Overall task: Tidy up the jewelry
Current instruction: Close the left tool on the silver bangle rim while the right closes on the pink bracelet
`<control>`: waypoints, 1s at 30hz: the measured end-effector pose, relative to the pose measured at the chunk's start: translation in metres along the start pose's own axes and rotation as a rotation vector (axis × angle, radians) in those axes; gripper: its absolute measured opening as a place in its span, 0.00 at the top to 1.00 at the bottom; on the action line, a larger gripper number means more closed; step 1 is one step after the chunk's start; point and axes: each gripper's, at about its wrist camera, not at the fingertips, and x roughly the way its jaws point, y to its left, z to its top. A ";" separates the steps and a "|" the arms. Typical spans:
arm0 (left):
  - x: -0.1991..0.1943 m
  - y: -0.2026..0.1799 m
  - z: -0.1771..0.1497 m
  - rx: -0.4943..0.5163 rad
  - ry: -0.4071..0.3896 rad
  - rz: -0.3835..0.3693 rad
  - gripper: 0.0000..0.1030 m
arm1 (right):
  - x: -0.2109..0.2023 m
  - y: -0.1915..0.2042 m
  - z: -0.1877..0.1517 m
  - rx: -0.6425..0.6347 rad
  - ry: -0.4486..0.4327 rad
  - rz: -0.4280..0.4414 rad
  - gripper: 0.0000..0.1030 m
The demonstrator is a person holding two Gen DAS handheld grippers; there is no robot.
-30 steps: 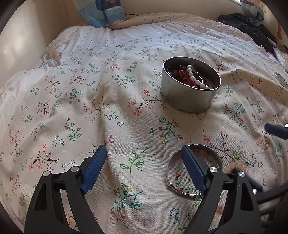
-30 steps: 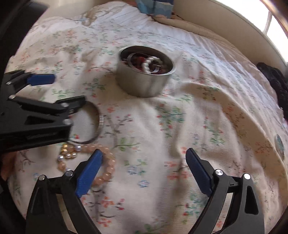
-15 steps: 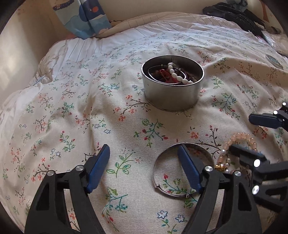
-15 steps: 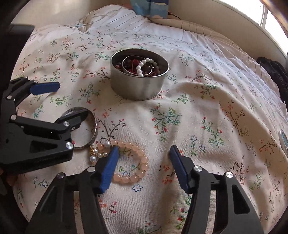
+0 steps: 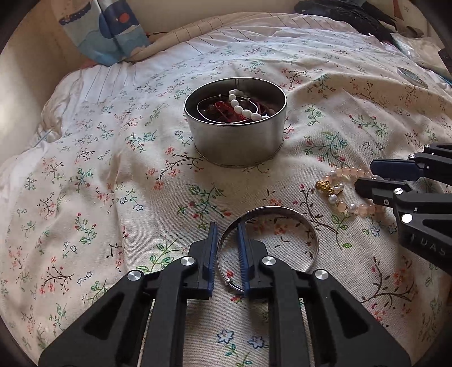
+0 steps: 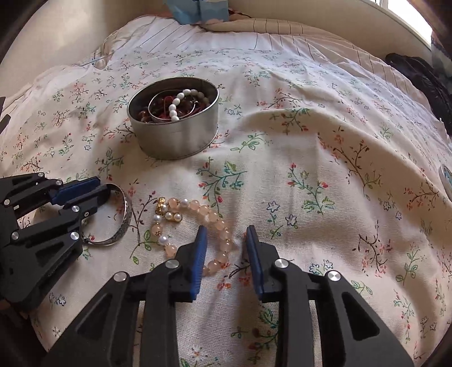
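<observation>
A silver bangle (image 5: 284, 209) (image 6: 128, 214) lies flat on the floral bedspread. My left gripper (image 5: 226, 245) (image 6: 100, 187) straddles its left rim; the jaws are closing, with a small gap still showing beside the rim. To the right lies a pink bead bracelet (image 5: 339, 204) (image 6: 195, 204) with pearls and a gold charm. My right gripper (image 6: 224, 242) (image 5: 365, 176) stands over its right side, jaws closing, beads between the pads but not pressed. A round metal tin (image 5: 237, 144) (image 6: 175, 138) farther back holds a white bead string, red cords and bangles.
The bedspread (image 5: 99, 169) is soft and wrinkled. A blue patterned cloth (image 5: 107, 28) and a wall sit at the back left. Dark clothing (image 5: 353, 14) lies at the back right, and a small round lid-like item (image 5: 411, 76) (image 6: 446, 175) rests at the right.
Both grippers' jaws have narrowed from wide open. The left one shifted so the bangle's rim sits between its fingers; the right one moved over the pink bracelet.
</observation>
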 end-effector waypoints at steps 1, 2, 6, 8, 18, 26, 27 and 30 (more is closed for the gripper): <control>0.000 0.000 0.000 0.001 0.000 -0.001 0.87 | 0.000 0.000 0.000 0.004 0.001 0.009 0.80; -0.001 0.000 0.000 0.003 -0.005 -0.004 0.89 | -0.001 -0.001 0.001 0.007 -0.003 0.014 0.83; -0.011 0.000 0.000 0.006 -0.049 -0.005 0.97 | -0.014 -0.011 0.000 0.065 -0.055 0.127 0.92; -0.012 0.002 0.001 -0.006 -0.056 -0.011 0.97 | -0.020 -0.009 0.001 0.063 -0.084 0.143 0.92; -0.005 0.006 0.001 -0.031 -0.020 -0.019 0.96 | -0.007 0.001 0.003 0.026 -0.032 0.125 0.56; -0.008 0.011 0.001 -0.042 -0.039 0.003 0.97 | -0.015 0.012 0.002 -0.023 -0.062 0.153 0.92; -0.009 0.014 0.001 -0.055 -0.042 0.002 0.97 | -0.018 0.009 0.002 -0.010 -0.072 0.163 0.92; -0.010 0.021 0.002 -0.088 -0.051 -0.008 0.97 | -0.023 0.001 0.003 0.034 -0.099 0.199 0.92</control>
